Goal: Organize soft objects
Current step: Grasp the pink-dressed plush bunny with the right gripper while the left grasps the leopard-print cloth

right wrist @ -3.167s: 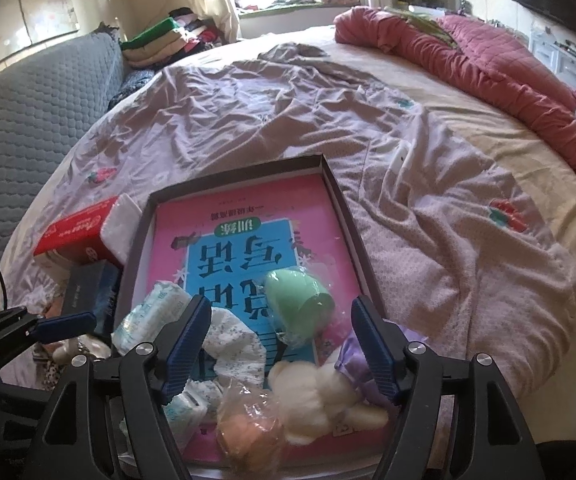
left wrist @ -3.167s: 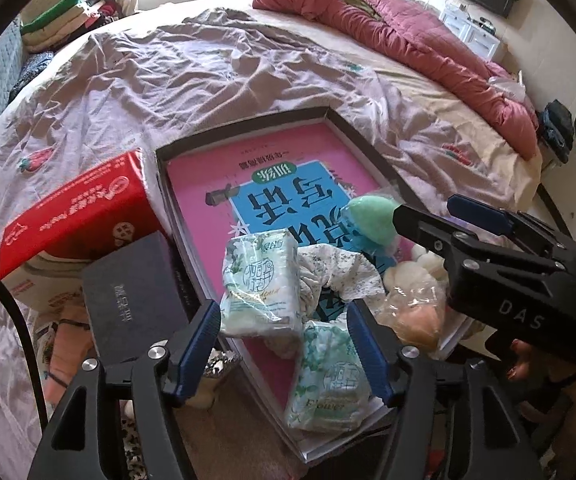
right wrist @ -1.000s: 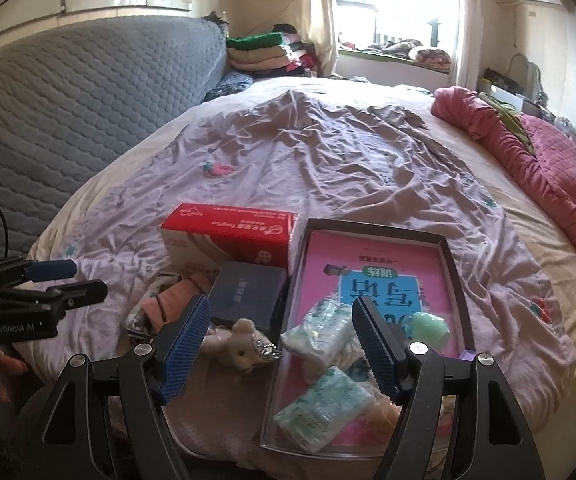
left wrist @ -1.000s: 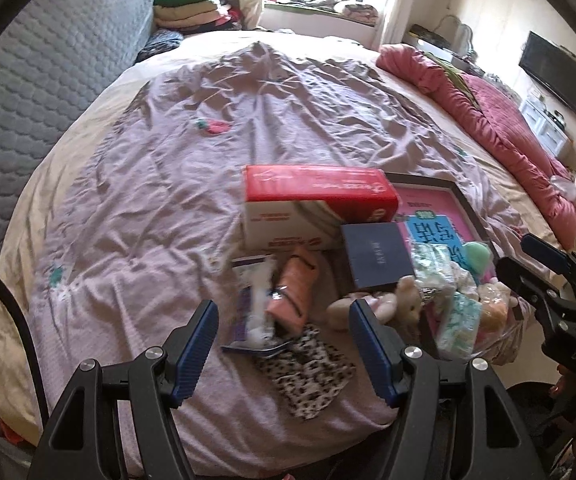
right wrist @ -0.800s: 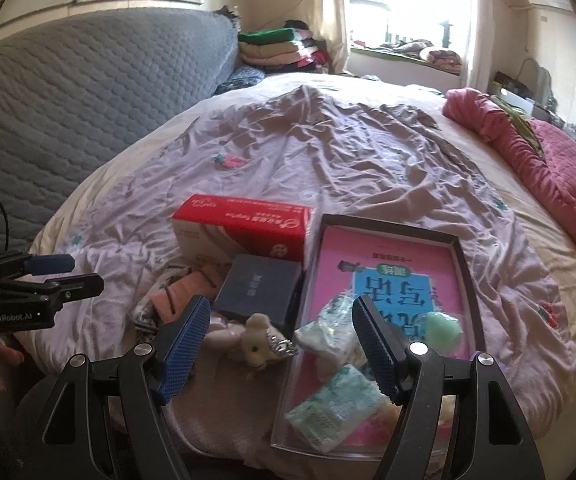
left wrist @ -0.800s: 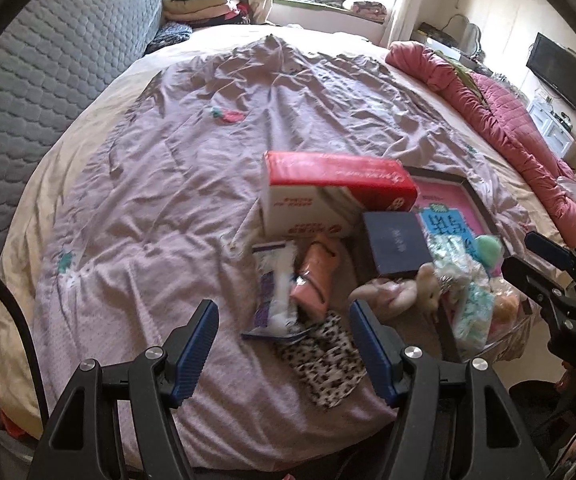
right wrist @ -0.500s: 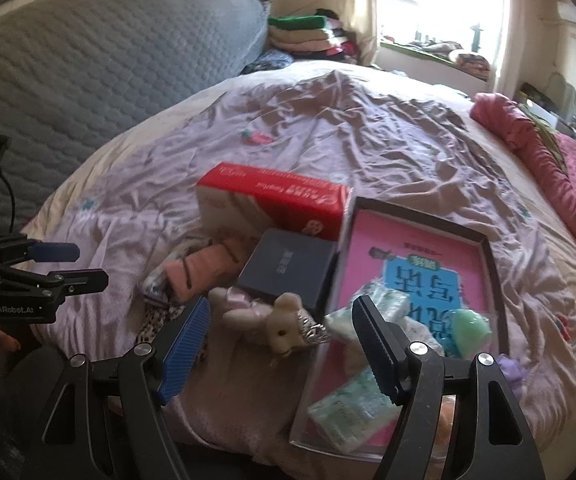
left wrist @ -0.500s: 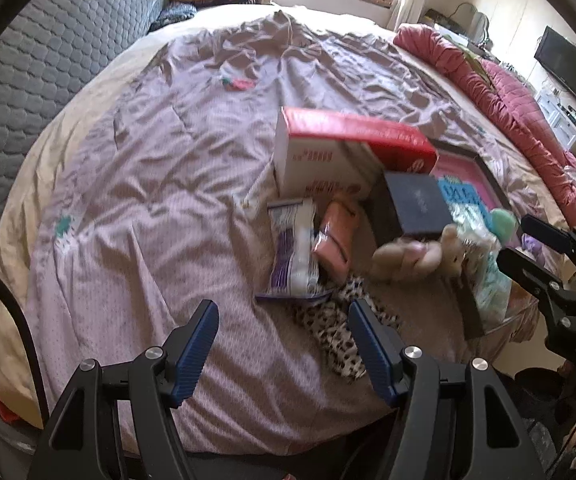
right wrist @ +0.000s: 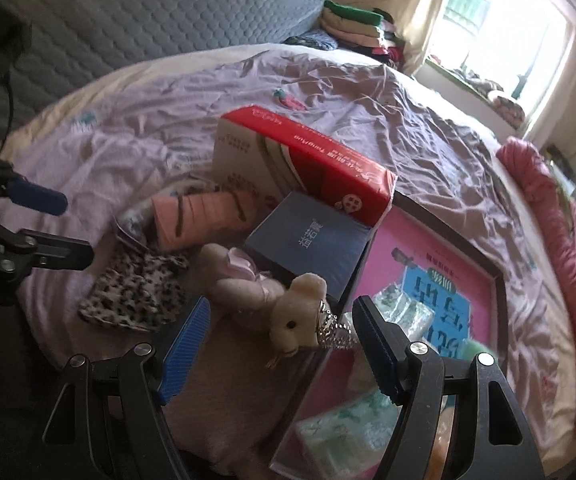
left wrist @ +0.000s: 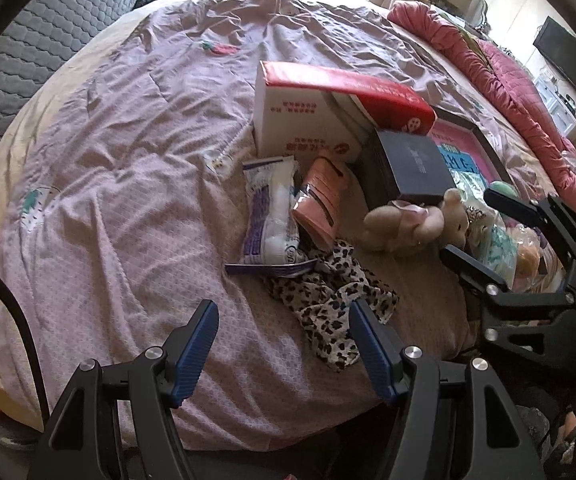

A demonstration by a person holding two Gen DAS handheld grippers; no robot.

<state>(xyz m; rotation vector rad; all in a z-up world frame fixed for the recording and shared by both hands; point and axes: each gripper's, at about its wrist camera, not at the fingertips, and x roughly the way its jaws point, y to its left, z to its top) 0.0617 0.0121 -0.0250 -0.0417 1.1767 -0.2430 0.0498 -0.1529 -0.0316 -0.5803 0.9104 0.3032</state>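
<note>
The right tool (right wrist: pixel 280 344) is spread wide around the bear (right wrist: pixel 264 300), likely to grab it. The left tool (left wrist: pixel 284 344) (also spread, empty) waits by the cloth (left wrist: pixel 328 300).

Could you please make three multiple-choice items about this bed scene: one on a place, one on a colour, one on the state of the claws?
1. Where does the plush bear lie?
A. inside the tray
B. on the bedspread, beside the dark box
C. on top of the red tissue box

2. What colour is the patterned cloth?
A. leopard print, black and cream
B. plain green
C. red and white stripes

3. How are the two claws?
A. both shut on things
B. left shut, right open
C. both open and empty

Answers:
1 B, the bear rests on the bedspread against the dark box, outside the tray.
2 A, its spots show in both views.
3 C, the left claw and the right claw stand wide with nothing gripped.
</note>
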